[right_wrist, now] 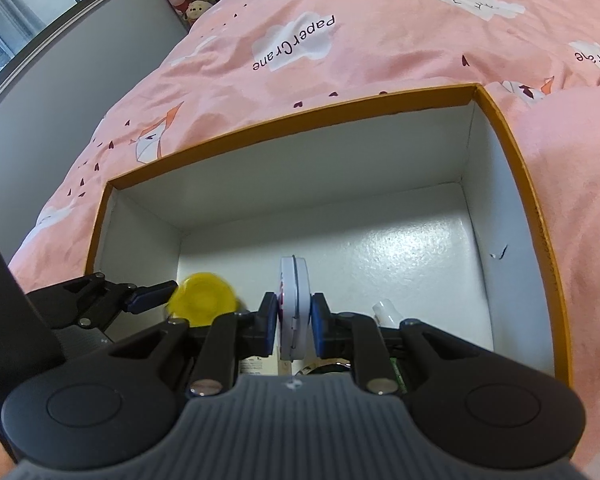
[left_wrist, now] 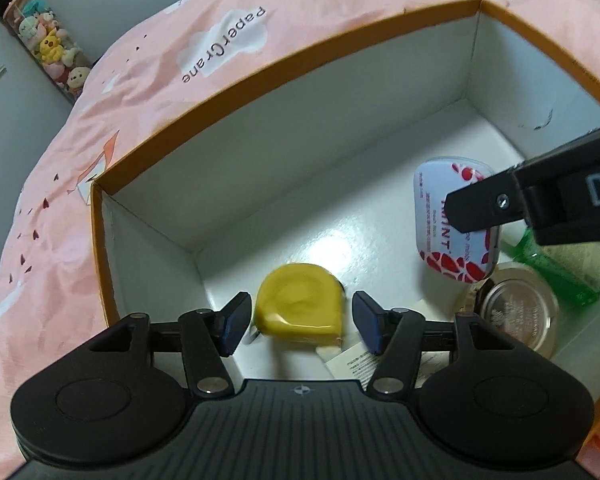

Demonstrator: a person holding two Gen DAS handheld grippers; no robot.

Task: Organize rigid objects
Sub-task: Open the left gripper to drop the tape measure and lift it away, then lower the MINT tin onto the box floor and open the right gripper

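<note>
Right wrist view: right tongs (right_wrist: pixel 294 322) clamped on mint tin (right_wrist: pixel 295 304); left tongs (left_wrist: pixel 298 322) wide around yellow tape measure (left_wrist: pixel 300 306).

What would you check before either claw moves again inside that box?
1. Right gripper clamped on the mint tin: ok.
2. Tin lifted off the floor of the box: ok.
3. Left gripper open around the yellow tape measure: ok.
4. Left pads touching the tape measure: cannot tell, it is blurred.
5. Free floor ahead for the tin: ok.
6. Jar lid and green bottle clear beneath the tin: cannot tell.
</note>
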